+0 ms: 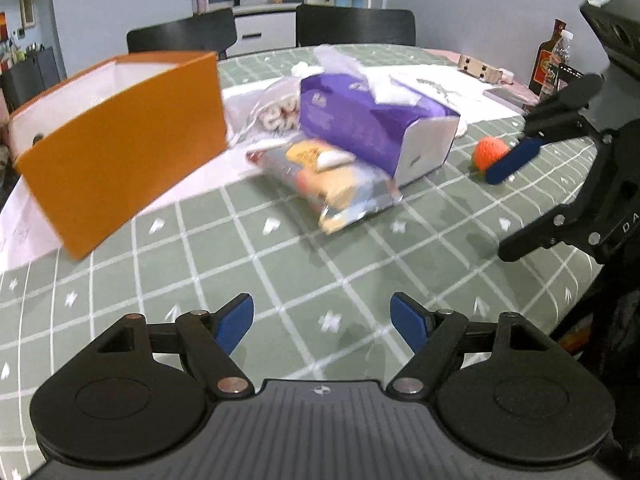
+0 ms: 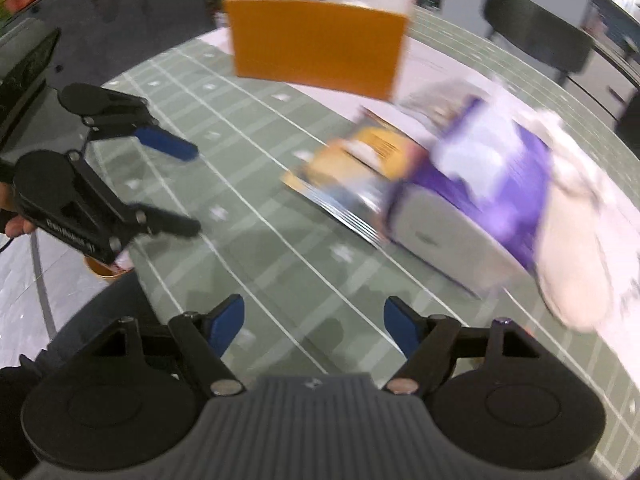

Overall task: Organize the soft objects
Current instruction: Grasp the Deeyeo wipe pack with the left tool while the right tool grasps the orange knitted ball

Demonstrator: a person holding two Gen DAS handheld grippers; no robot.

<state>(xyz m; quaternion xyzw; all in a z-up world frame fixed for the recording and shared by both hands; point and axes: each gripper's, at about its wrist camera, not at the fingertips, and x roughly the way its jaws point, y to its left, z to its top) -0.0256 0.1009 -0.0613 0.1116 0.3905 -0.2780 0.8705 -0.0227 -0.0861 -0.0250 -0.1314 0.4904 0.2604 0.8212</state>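
While both claws hang with jaws wide apart and empty above the green checked tablecloth (image 1: 280, 264), the left gripper (image 1: 322, 322) and right gripper (image 2: 314, 322) lie well short of the snack packet (image 1: 332, 176), which touches the purple tissue pack (image 1: 372, 124) just beside the orange box (image 1: 120, 152); only the left view shows an orange knitted ball (image 1: 488, 152) beyond the tissue pack

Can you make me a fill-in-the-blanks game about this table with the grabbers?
1. The big open box is coloured ____.
2. The snack bag lies right in front of the purple ____ pack.
3. The little knitted ball is coloured ____.
4. Both the left gripper and the right gripper hold ____.

Missing words: orange; tissue; orange; nothing
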